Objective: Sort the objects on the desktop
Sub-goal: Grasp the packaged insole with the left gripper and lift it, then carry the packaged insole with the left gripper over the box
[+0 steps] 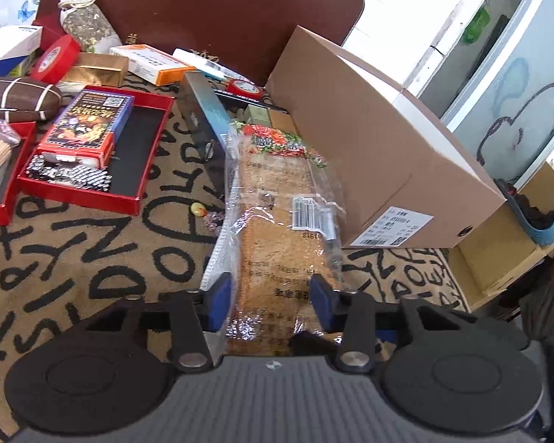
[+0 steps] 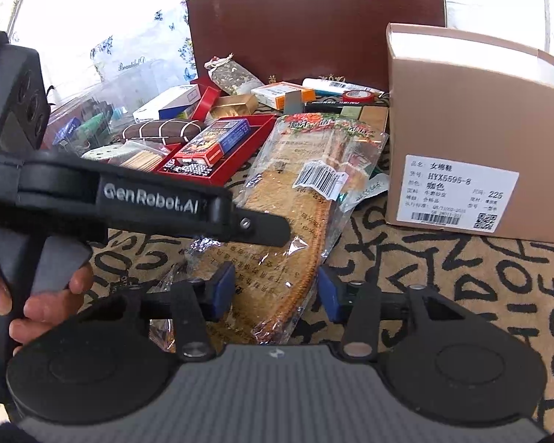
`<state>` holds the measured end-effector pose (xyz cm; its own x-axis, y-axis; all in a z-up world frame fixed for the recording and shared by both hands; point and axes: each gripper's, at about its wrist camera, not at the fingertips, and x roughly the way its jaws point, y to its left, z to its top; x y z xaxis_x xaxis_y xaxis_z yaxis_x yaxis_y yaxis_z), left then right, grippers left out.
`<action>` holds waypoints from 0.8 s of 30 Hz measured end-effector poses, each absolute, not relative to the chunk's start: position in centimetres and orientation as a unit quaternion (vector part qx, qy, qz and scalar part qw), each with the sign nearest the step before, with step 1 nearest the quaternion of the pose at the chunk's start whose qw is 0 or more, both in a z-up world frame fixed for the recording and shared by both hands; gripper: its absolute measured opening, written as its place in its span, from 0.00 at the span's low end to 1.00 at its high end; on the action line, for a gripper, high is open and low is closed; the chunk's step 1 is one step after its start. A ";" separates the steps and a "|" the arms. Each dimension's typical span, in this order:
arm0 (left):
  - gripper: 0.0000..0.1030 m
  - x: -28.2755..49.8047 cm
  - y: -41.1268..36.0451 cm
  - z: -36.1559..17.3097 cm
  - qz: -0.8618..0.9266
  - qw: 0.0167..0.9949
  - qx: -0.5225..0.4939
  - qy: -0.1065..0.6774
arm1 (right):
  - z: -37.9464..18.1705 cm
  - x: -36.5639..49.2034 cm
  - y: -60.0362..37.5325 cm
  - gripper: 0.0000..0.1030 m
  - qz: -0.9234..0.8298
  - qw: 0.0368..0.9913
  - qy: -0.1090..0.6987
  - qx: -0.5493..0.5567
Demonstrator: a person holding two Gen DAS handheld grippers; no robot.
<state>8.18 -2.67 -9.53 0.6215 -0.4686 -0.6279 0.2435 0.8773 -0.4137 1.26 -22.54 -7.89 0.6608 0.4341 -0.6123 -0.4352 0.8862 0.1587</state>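
A pair of straw insoles in a clear plastic bag lies on the patterned cloth beside the brown shoebox. My left gripper has its blue pads on either side of the bag's near end and is shut on it. In the right wrist view the same bag runs from the gripper toward the box. My right gripper stands open around the bag's near end, pads apart from it. The left gripper body crosses in from the left, held by a hand.
A red tray with a card box and metal beads sits left. Red tape rolls, small boxes, a tied brown pouch and a seed bag crowd the back. A dark chair back stands behind. A small bead lies on the cloth.
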 end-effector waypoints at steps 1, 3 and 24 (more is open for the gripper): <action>0.40 8.2 -2.5 -9.6 -0.199 0.888 -0.150 0.386 | -7.8 1.1 -22.6 0.39 0.236 0.913 0.334 -0.005; 0.36 8.0 -2.3 -9.5 -0.195 0.888 -0.155 0.386 | -7.6 0.9 -22.7 0.35 0.230 0.915 0.330 -0.011; 0.28 4.1 -2.2 -1.5 -0.211 0.917 -0.182 0.286 | -0.2 -3.9 -23.7 0.20 0.216 0.954 0.195 -0.068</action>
<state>4.12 -2.24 -1.49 0.7478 -0.4902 -0.4477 0.2820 0.8450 -0.4543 -3.87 -23.69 -0.24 0.8301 0.3862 -0.4023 -0.4394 0.8971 -0.0454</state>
